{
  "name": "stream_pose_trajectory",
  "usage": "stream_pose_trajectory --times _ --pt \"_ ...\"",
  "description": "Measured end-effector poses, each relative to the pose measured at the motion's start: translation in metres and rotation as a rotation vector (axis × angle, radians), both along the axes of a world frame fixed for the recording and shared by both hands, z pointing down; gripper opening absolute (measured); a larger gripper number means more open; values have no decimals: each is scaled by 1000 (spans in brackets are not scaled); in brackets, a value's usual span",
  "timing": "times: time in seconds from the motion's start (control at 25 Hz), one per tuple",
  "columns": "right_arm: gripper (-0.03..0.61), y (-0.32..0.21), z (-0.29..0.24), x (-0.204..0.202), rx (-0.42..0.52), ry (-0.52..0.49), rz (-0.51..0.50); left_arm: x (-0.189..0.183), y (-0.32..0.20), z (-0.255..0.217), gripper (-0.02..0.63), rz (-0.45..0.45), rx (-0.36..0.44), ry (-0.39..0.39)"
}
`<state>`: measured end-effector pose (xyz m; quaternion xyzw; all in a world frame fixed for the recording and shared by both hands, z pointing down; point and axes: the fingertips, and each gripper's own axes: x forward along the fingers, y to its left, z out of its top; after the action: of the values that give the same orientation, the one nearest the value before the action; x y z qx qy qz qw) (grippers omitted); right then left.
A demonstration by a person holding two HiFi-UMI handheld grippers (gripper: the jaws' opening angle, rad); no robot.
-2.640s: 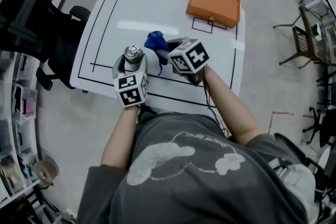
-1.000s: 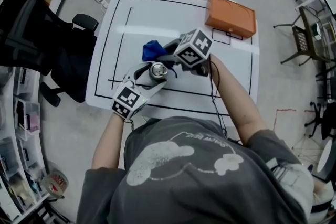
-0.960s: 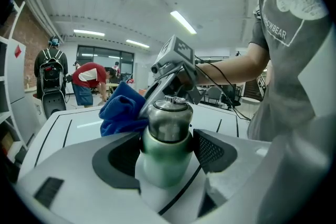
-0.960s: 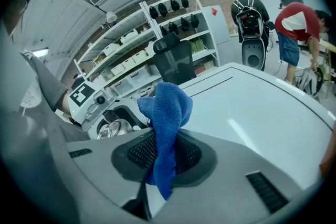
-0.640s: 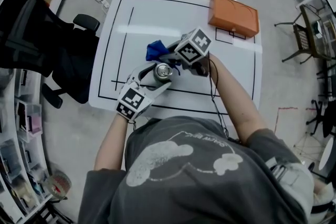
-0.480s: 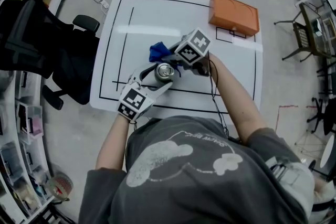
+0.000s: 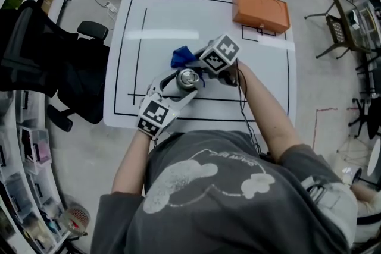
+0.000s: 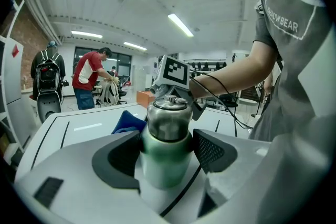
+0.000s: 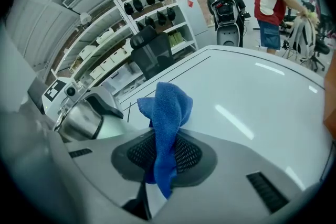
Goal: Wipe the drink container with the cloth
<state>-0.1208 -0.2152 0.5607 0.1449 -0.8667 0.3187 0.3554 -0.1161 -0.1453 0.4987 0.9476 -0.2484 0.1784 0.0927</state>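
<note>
Clamping the bottle [image 8: 167,123] mid-body, the left gripper [image 8: 167,157] holds it between its jaws. Just beyond, the right gripper [image 9: 165,157] pinches the limp cloth [image 9: 167,107]. Smooth steel looks slippery, so that hold suits.

- Grey short-sleeved T-shirt [image 7: 238,211] with a pale cartoon print and lettering, filling the lower frame.
- The left gripper [image 8: 167,147]: white shell, dark mesh pads [image 8: 211,150], black-and-white marker cube [image 7: 156,115] at centre-left.
- The right gripper [image 9: 165,152]: same build, with a thin black cable [image 7: 241,105] trailing at centre.

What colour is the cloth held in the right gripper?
Blue, plain with no pattern. The cloth shows best in the right gripper view.
</note>
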Motion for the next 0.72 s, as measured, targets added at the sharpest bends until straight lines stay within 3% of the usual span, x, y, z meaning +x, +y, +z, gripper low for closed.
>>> stream_pose_trajectory --times 0.2,0.48,0.72 --pt "66 -6 -13 21 71 -11 156 -1 -1 -3 316 -20 9 31" --pt "66 9 -25 74 132 -84 472 -9 -3 -7 325 -72 -23 124" --pt "66 42 -26 108 186 -38 601 -23 0 -5 339 -112 -46 158"
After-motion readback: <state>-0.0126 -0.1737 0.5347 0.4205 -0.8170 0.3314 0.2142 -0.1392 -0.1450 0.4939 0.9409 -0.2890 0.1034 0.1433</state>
